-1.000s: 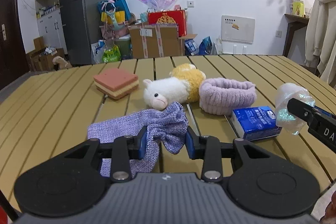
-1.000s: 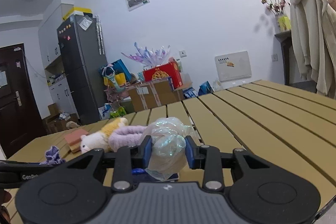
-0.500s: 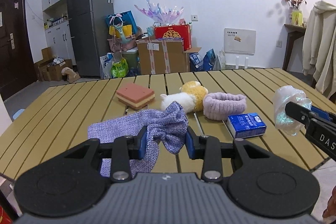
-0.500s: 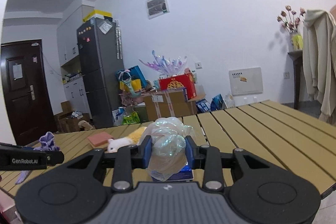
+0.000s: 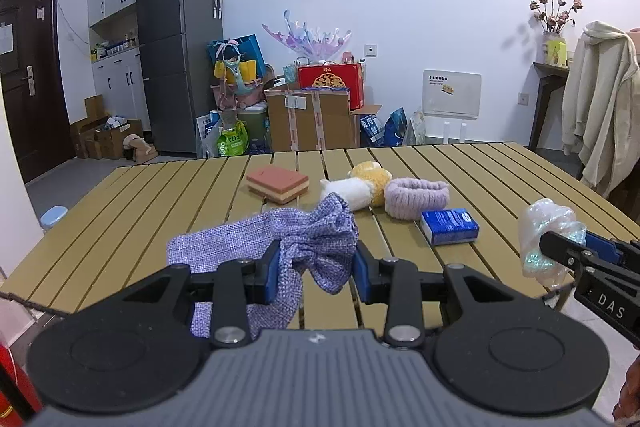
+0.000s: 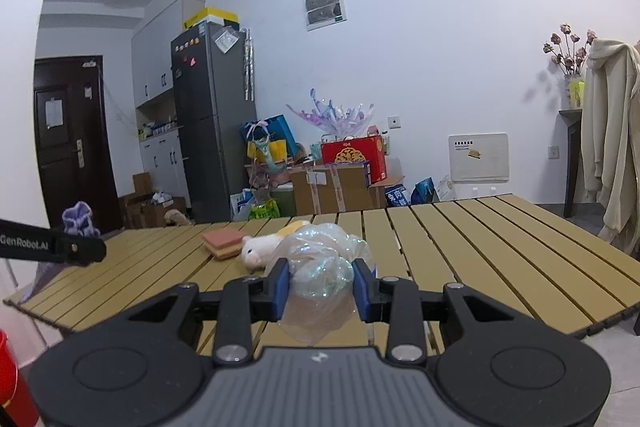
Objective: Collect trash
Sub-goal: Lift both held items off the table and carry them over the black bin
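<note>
My left gripper (image 5: 316, 271) is shut on a purple woven cloth pouch (image 5: 312, 239), held above the near edge of the wooden slat table (image 5: 160, 211). My right gripper (image 6: 320, 289) is shut on a crumpled clear plastic bag (image 6: 320, 267), held off the table's near edge. The bag (image 5: 544, 239) and the right gripper's fingers (image 5: 568, 255) show at the right of the left wrist view. The pouch (image 6: 78, 219) and the left gripper's finger (image 6: 52, 247) show at the left of the right wrist view.
On the table lie a pink-and-tan sponge block (image 5: 278, 183), a white-and-yellow plush toy (image 5: 356, 187), a lilac fuzzy headband (image 5: 416, 195) and a blue tissue pack (image 5: 450, 225). A red bucket (image 6: 10, 379) stands low left. Boxes and a fridge (image 5: 180, 47) stand behind.
Both grippers have drawn back and up from the table with their loads still held. The table items now look smaller and farther away.
</note>
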Motion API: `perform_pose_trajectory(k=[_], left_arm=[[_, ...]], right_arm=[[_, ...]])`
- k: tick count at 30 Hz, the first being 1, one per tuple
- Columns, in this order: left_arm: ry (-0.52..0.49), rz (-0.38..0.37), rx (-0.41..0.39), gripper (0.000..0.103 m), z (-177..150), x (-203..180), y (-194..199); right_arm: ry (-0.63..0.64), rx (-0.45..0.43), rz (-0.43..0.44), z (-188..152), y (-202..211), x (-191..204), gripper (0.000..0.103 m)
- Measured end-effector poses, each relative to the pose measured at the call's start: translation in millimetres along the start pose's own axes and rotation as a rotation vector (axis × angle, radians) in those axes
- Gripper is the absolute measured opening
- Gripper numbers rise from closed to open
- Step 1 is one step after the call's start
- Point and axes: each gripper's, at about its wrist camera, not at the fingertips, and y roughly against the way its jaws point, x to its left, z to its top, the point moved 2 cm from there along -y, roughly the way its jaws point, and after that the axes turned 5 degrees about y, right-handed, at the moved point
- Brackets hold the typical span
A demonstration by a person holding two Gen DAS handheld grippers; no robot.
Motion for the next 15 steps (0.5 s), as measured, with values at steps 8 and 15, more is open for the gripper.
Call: perform_pose_trajectory(k=[8, 15], left_arm=[[0.031, -0.001, 0.016, 0.036, -30, 20, 43], [0.049, 0.014, 0.054, 0.036, -57, 37, 64]], right_arm=[[0.035, 0.039, 0.017, -16, 44, 25, 0.032], [0.060, 0.104, 0.016, -42, 73, 40, 0.032]])
